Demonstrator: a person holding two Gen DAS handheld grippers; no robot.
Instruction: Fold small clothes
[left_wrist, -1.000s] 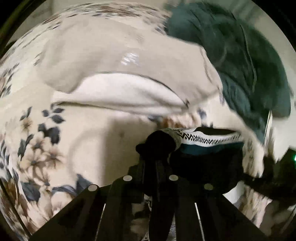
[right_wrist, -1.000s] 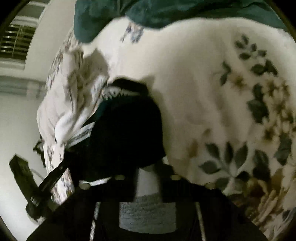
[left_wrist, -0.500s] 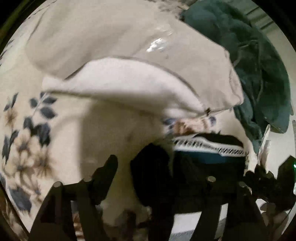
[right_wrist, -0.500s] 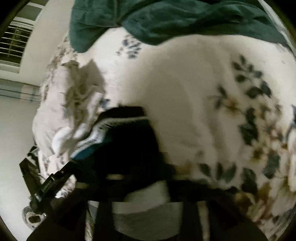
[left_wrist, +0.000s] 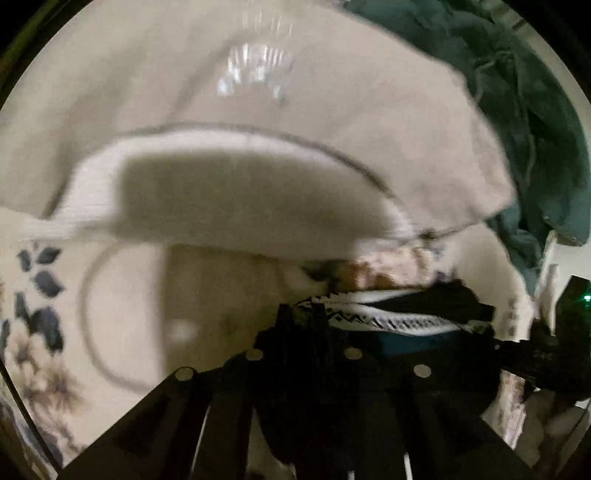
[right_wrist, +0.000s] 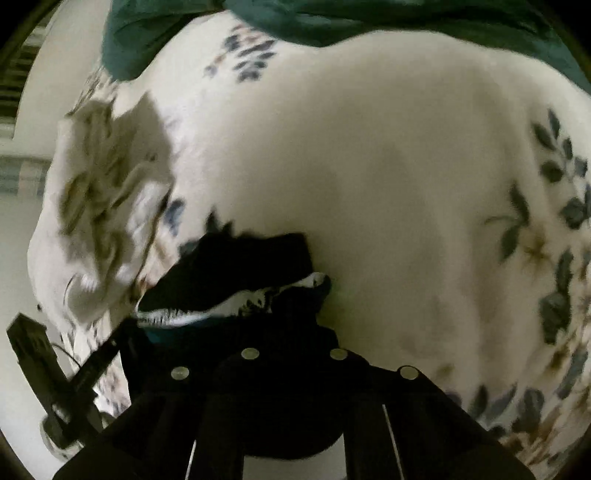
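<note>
Garment: black sock-like knit with a white zigzag-patterned band and a teal stripe, stretched between both tools just above the bed.
Setting: floral bedspread, cream with blue-grey leaves; a beige garment with a shiny print lies beyond, and a dark green cloth is heaped at the far edge.
Left hand-held gripper: jaws closing, the dark knit bunched between them at the garment's left end; the fingertips are lost in black fabric, so the exact contact is hard to read.
Right hand-held gripper: jaws closing too, with the cuff end of the same knit gathered between them; it also shows at the right edge of the left wrist view.
Handling: by its look, light, soft and stretchy, with no stiffness of its own; it should sag wherever unsupported and bunch instead of creasing cleanly.
Where to hold: likely best at the two opposite ends, near the patterned band's edge, keeping the cloth taut for a flat fold.
Risk: thin knit may slip from a shallow pinch.
</note>
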